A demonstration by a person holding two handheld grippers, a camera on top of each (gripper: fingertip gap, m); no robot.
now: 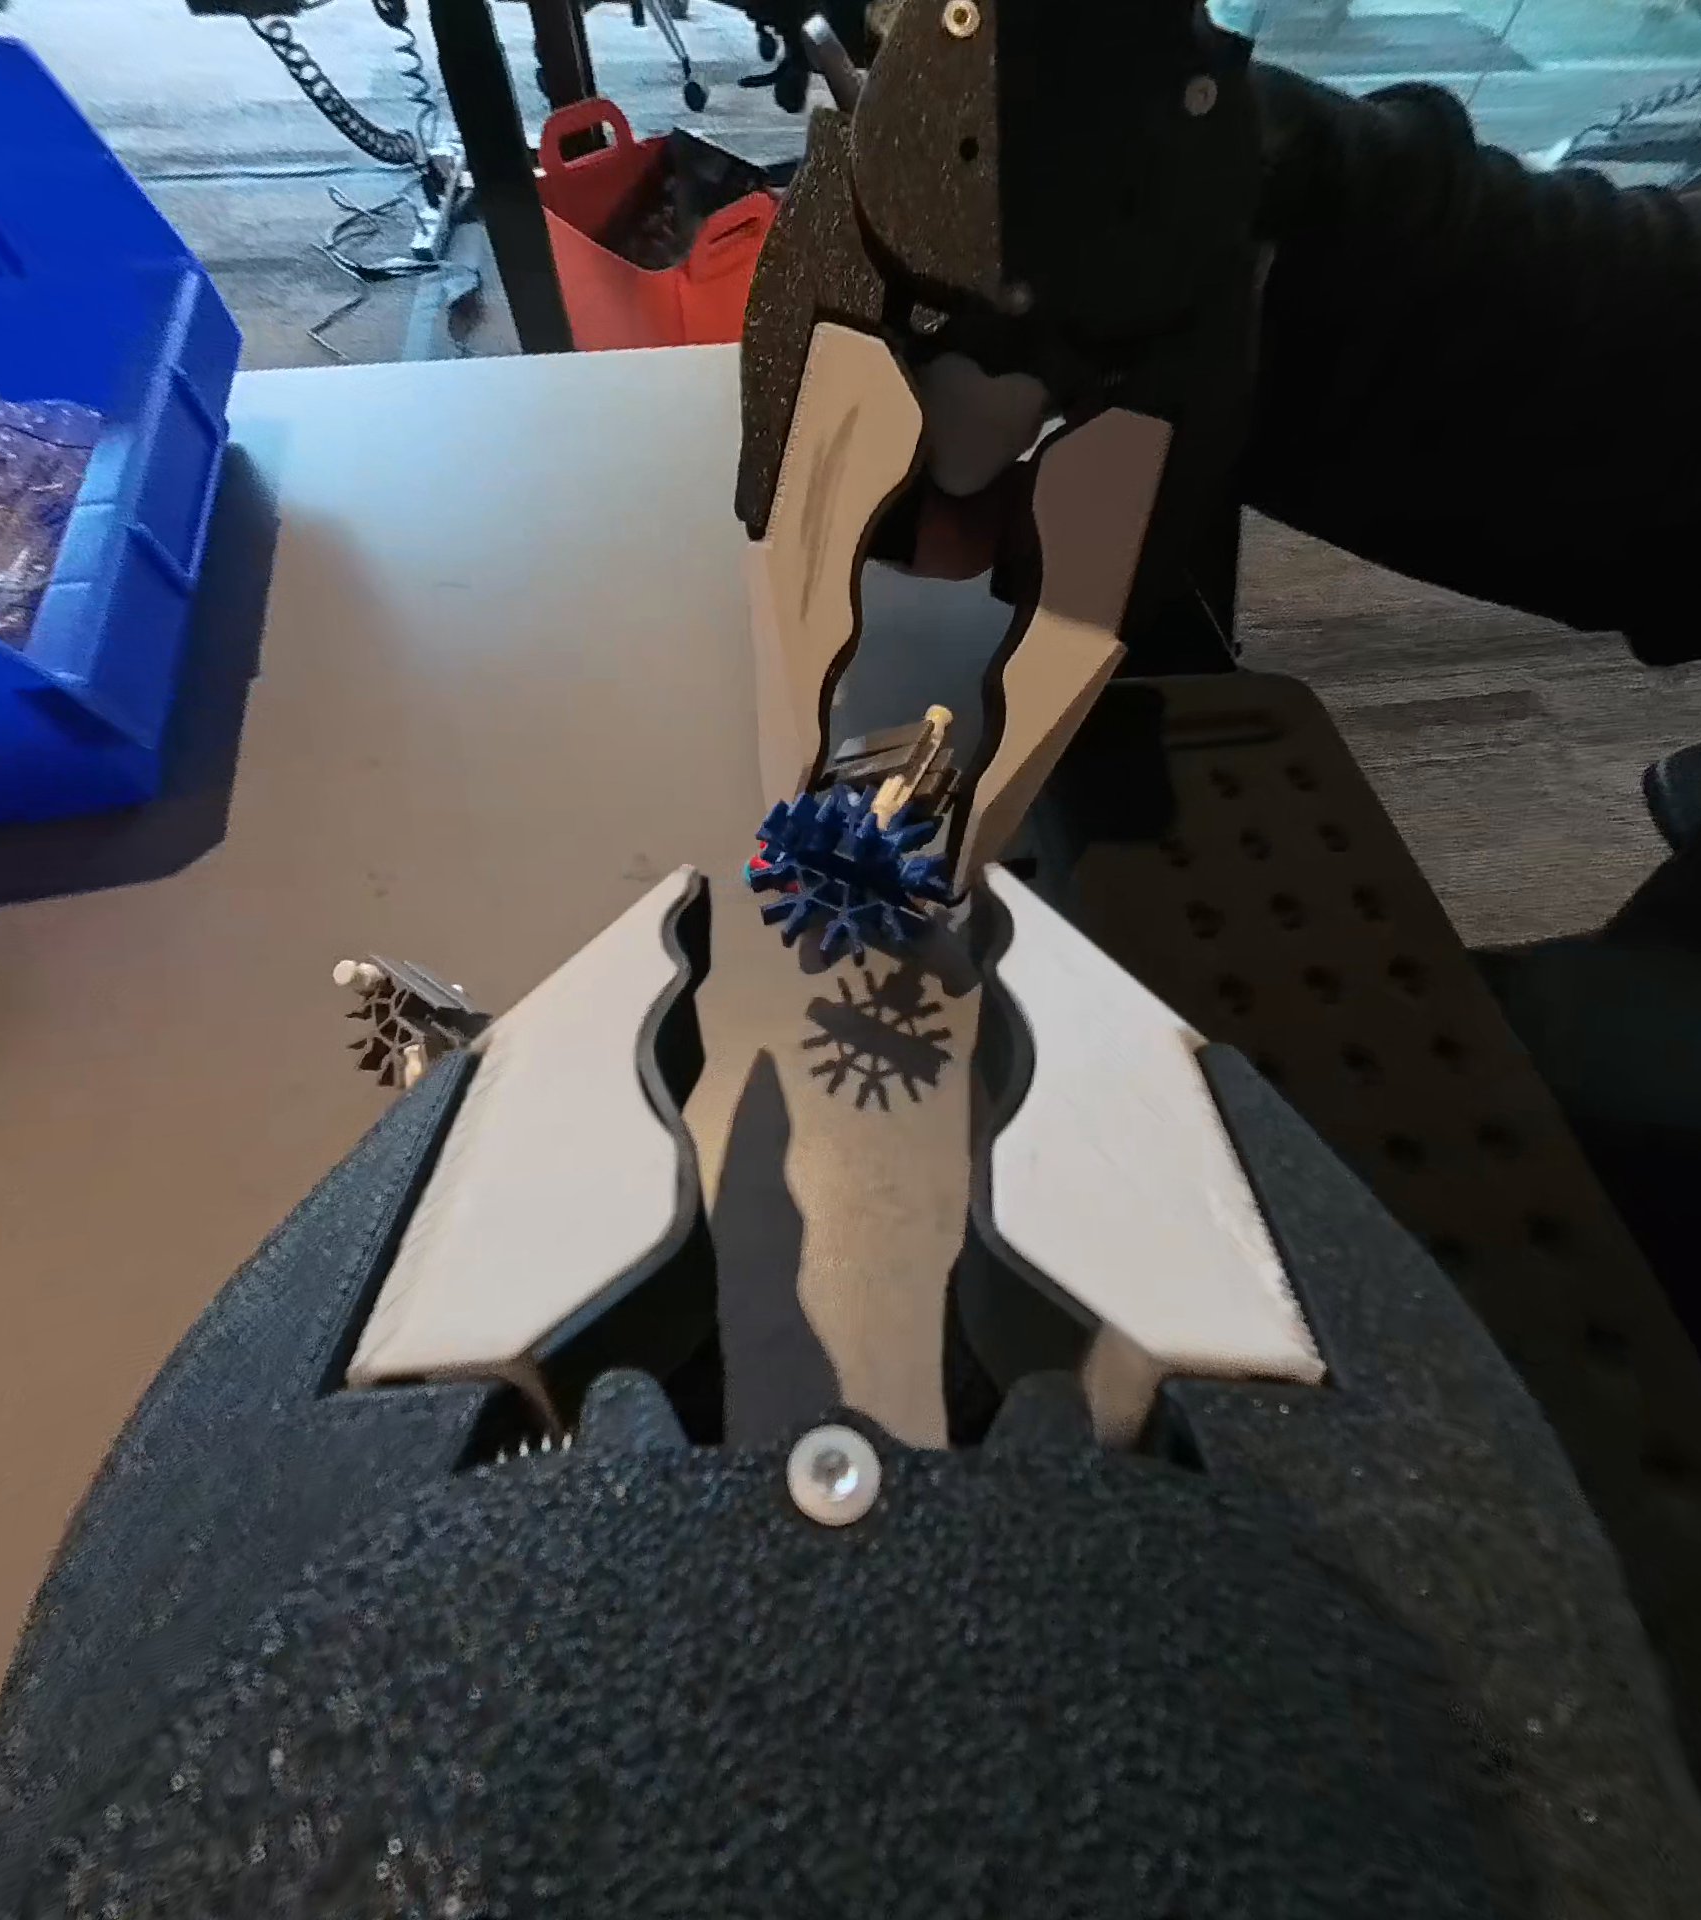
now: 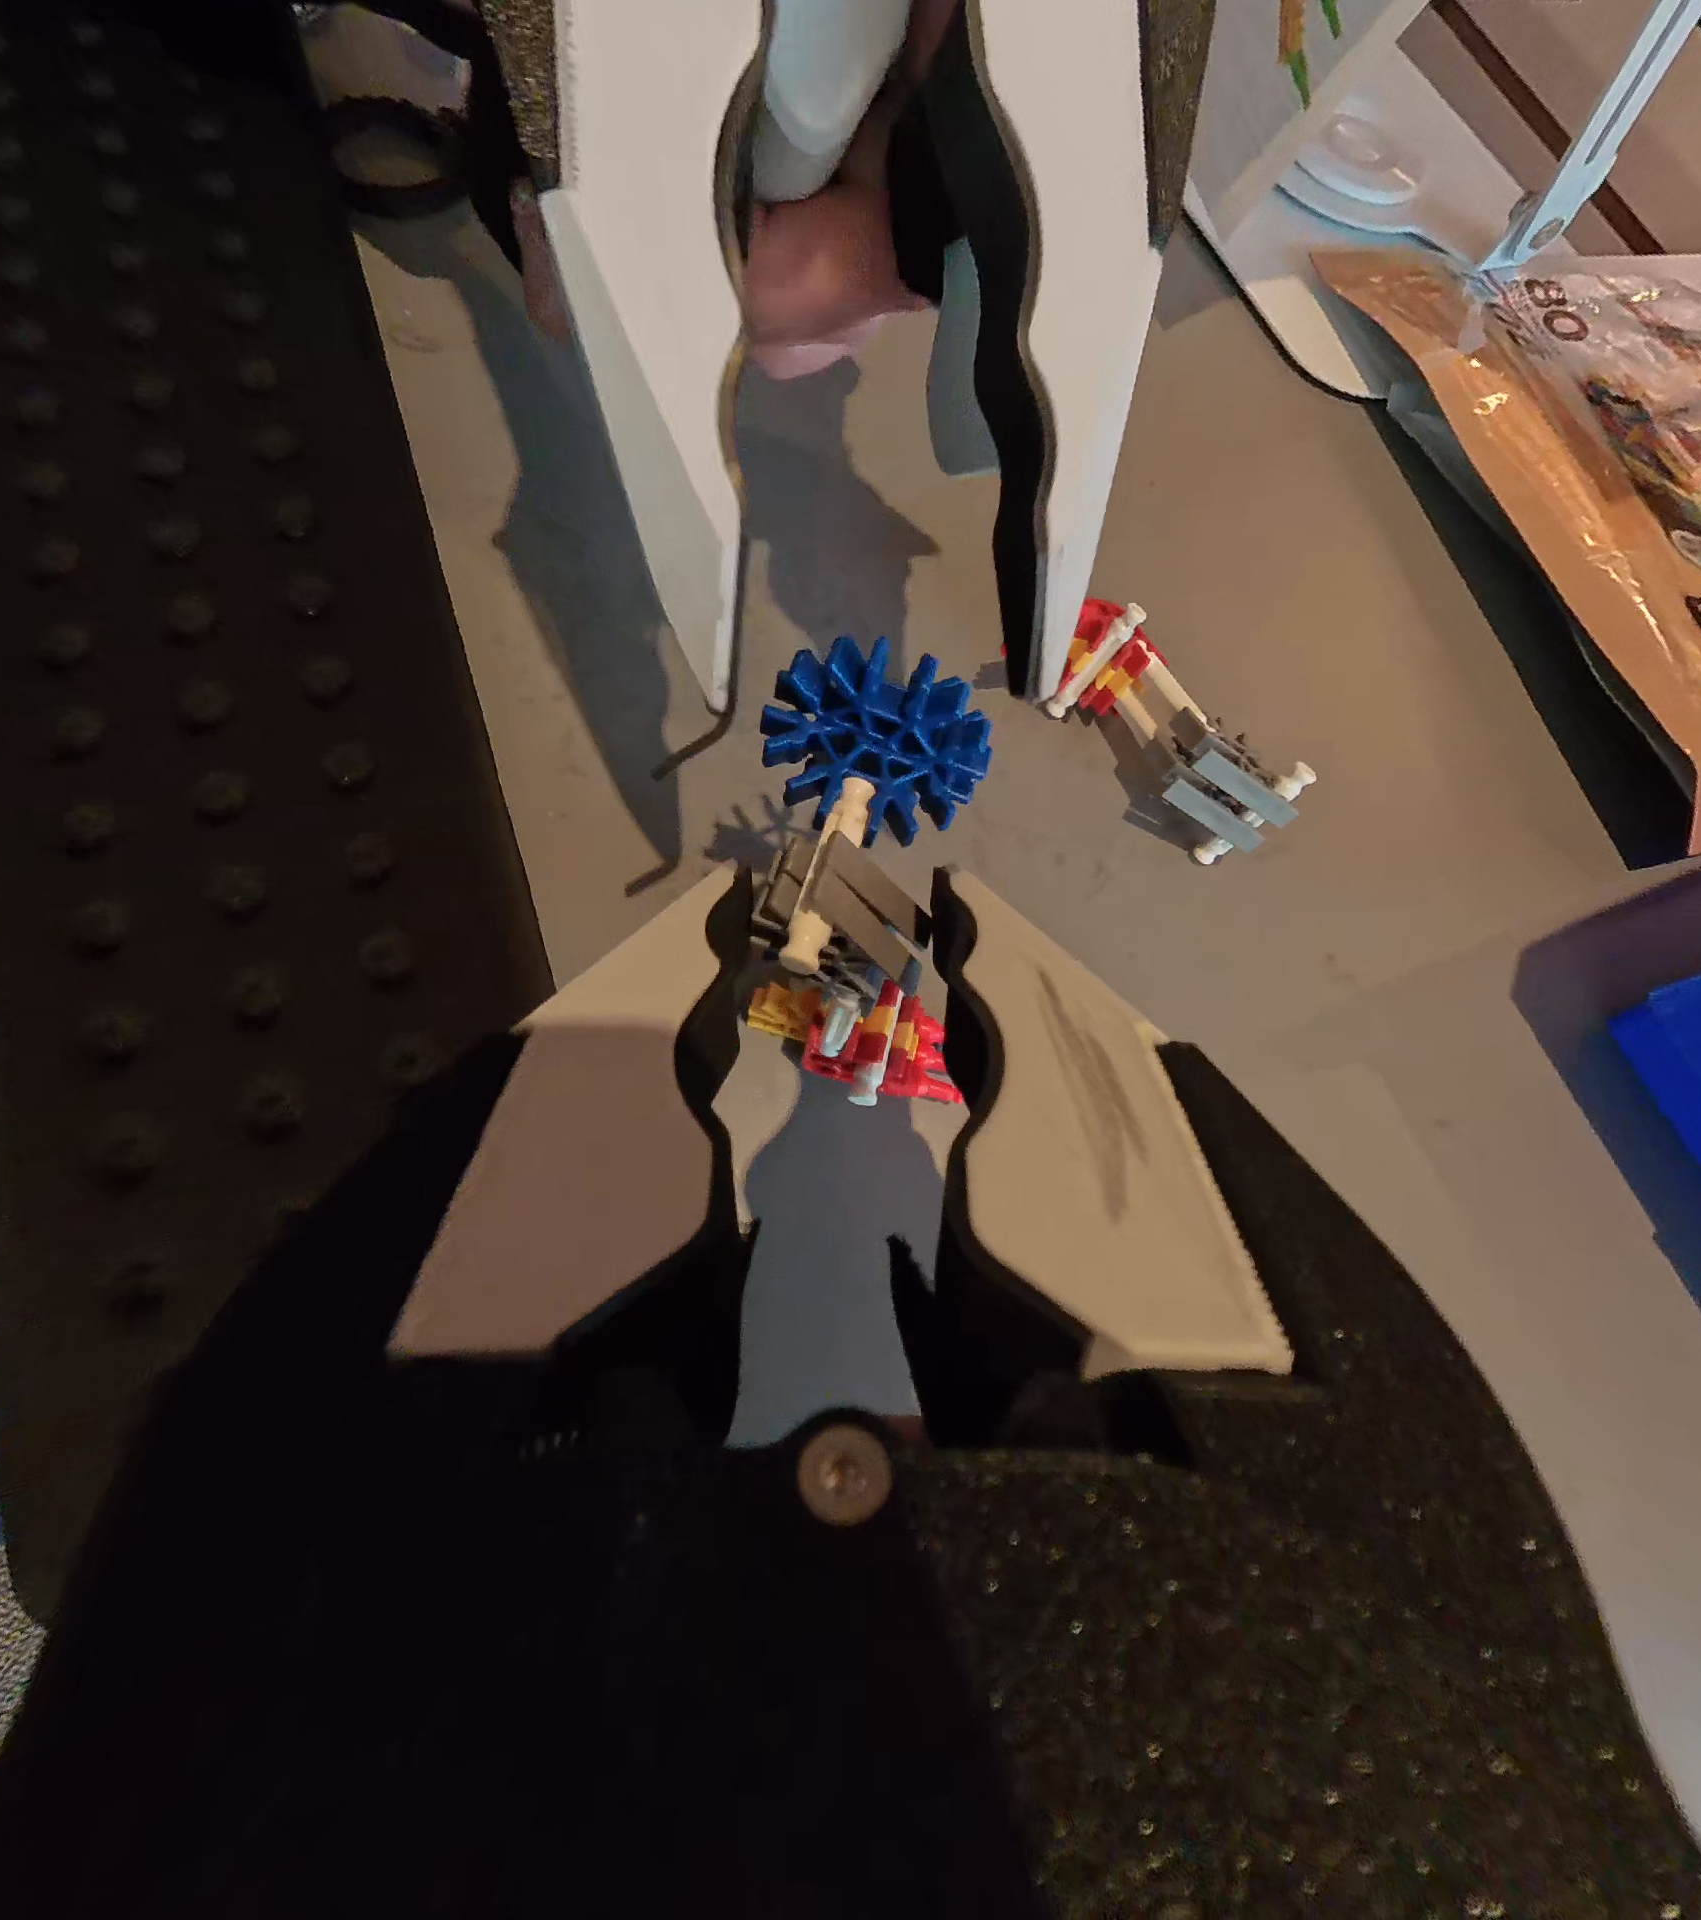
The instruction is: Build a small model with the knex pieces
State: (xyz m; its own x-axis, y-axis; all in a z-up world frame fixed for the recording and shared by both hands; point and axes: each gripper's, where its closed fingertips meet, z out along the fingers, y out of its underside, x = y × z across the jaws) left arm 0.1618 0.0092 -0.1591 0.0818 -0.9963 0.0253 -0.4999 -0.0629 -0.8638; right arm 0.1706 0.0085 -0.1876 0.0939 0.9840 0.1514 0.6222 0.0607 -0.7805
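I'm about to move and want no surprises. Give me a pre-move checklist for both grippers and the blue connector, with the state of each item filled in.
1. Right gripper clamped on the grey-and-red assembly: ok.
2. Blue connector on the assembly's white rod: ok.
3. Left gripper jaws open: ok.
4. Blue connector centred at the tips of the left jaws: ok.
5. Left jaws touching the blue connector: cannot tell.
6. Second assembly clear of the left gripper: not ok, it lies right beside one fingertip.

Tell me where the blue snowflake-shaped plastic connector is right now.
The blue snowflake-shaped plastic connector hangs above the grey tabletop, between the two tongs' tips. It sits on a white rod of the small grey assembly gripped by the right tongs.
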